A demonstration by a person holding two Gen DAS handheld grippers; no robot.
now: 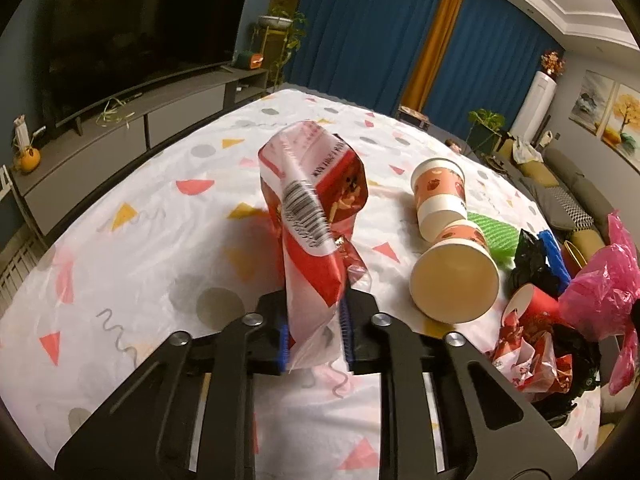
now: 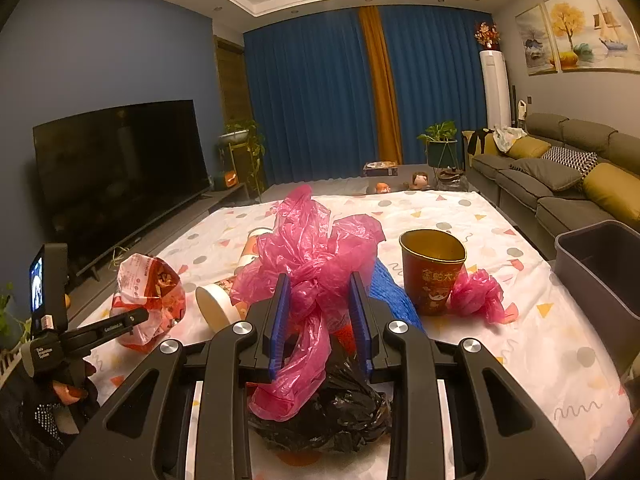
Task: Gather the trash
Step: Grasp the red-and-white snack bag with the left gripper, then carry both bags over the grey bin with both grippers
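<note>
- Your left gripper [image 1: 314,332] has its blue pads clamped on the lower end of a crinkled red-and-white plastic snack wrapper [image 1: 310,216], which stands up from the jaws above the white confetti-patterned tablecloth [image 1: 132,264].
- Only your left view shows two peach paper cups [image 1: 442,196] lying beside a green mesh sleeve [image 1: 494,236].
- Your right gripper [image 2: 320,316] pinches a crumpled pink plastic bag [image 2: 316,256] over a black plastic bag [image 2: 340,412].
- Only your right view shows an upright red-and-gold paper tub [image 2: 432,276] and a grey plastic bin [image 2: 600,264] at the table's right edge.

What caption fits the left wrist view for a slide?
Left gripper clamps a red-and-white plastic snack wrapper above the patterned tablecloth.
</note>
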